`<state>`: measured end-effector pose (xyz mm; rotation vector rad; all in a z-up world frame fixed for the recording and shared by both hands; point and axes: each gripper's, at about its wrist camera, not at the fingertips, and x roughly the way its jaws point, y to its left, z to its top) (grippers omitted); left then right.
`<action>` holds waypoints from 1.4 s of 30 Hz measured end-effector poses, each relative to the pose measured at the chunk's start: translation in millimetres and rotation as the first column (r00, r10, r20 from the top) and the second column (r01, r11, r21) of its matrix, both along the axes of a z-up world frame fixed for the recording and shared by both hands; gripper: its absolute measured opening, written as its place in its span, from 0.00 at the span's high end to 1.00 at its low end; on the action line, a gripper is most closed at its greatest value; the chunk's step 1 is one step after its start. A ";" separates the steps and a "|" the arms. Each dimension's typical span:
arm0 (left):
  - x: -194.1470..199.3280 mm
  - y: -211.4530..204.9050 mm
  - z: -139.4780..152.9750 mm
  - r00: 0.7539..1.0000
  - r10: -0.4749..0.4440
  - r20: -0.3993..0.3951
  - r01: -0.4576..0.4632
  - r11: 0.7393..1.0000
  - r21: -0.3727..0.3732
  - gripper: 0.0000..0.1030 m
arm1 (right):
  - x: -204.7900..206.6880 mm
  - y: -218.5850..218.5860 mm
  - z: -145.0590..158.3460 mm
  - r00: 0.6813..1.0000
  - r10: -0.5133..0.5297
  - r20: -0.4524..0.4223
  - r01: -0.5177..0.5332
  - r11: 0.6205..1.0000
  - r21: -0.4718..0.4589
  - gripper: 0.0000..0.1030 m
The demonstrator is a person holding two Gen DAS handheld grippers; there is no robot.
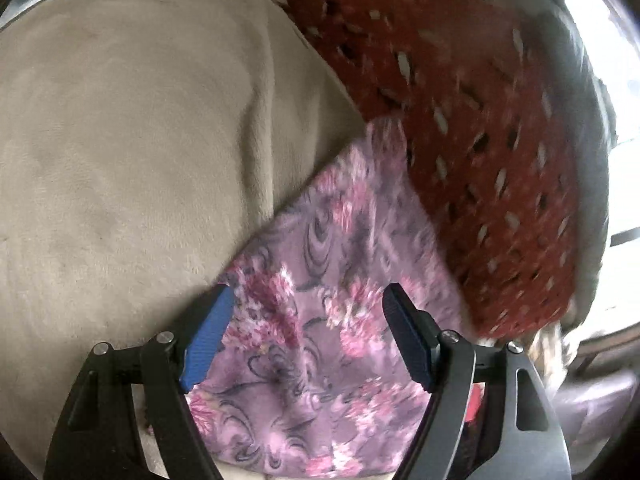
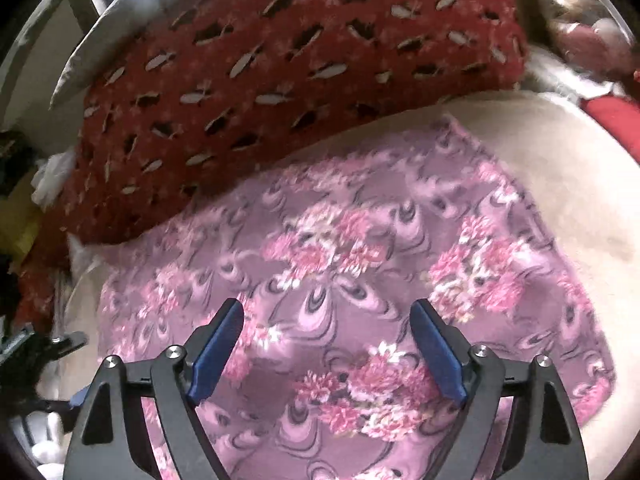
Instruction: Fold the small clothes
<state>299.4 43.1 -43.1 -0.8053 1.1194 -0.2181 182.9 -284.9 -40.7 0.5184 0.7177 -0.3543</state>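
Purple floral cloth [image 2: 360,248] lies flat beneath both wide-open tools, left tool [image 1: 308,308] and right tool [image 2: 326,320].

You won't find anything to read here: no labels, brand names, numbers or signs show in either wrist view. The purple floral cloth [image 2: 352,264] and the red pillow [image 2: 280,80] carry only patterns (flowers and leaf shapes, no lettering anywhere).
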 end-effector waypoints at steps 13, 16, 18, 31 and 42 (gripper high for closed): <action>33.8 -6.2 -11.5 0.976 -0.201 -0.083 0.209 0.972 0.109 0.25 | 8.3 0.8 -9.5 0.998 0.052 -0.043 -0.057 0.991 -0.118 0.00; 35.6 -22.9 -13.5 0.946 -0.298 -0.125 0.316 0.934 0.169 0.25 | 12.7 -5.5 -9.1 0.999 0.046 -0.017 -0.047 0.996 -0.079 0.00; 29.2 -33.8 -6.4 0.907 -0.403 -0.124 0.413 0.909 0.066 0.33 | 11.5 -9.7 -7.3 0.999 0.037 0.000 -0.037 0.998 -0.044 0.00; 53.6 -29.1 -17.3 0.892 -0.430 -0.138 0.442 0.894 0.077 0.34 | 4.1 -24.1 -4.2 0.998 0.047 0.042 -0.050 0.996 0.076 0.00; 15.8 -37.4 36.5 0.923 -0.383 -0.038 0.385 0.920 0.075 0.88 | 3.5 -33.8 1.2 0.996 0.071 0.056 -0.075 0.994 0.081 0.02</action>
